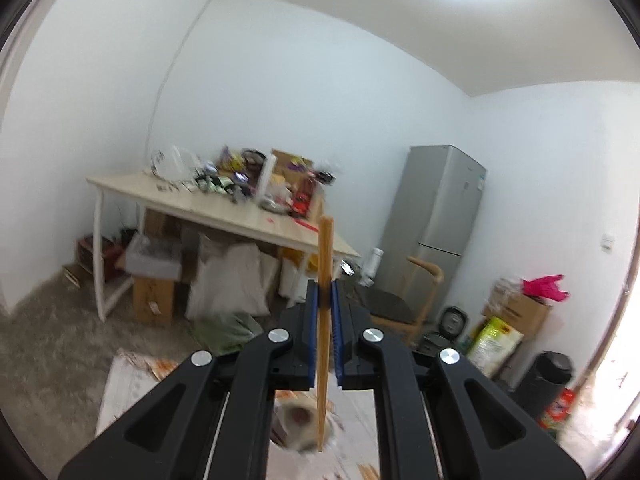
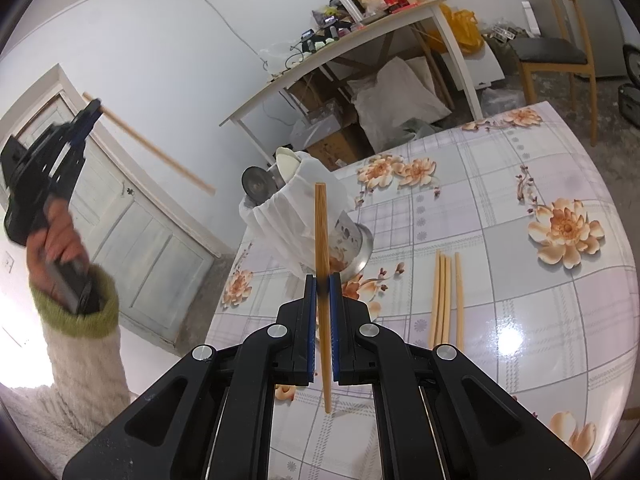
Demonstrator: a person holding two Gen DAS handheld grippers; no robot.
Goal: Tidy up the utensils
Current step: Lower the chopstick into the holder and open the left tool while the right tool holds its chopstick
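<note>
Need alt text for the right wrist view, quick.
The right gripper holds one chopstick upright over a floral tablecloth. Four chopsticks lie on it, right of a cloth-covered metal pot; the left gripper holds another aloft.

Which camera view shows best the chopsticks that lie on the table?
The right wrist view. There the four loose chopsticks lie side by side on the floral table, unobstructed. The left wrist view points into the room; only one tip may show at its bottom edge.
</note>
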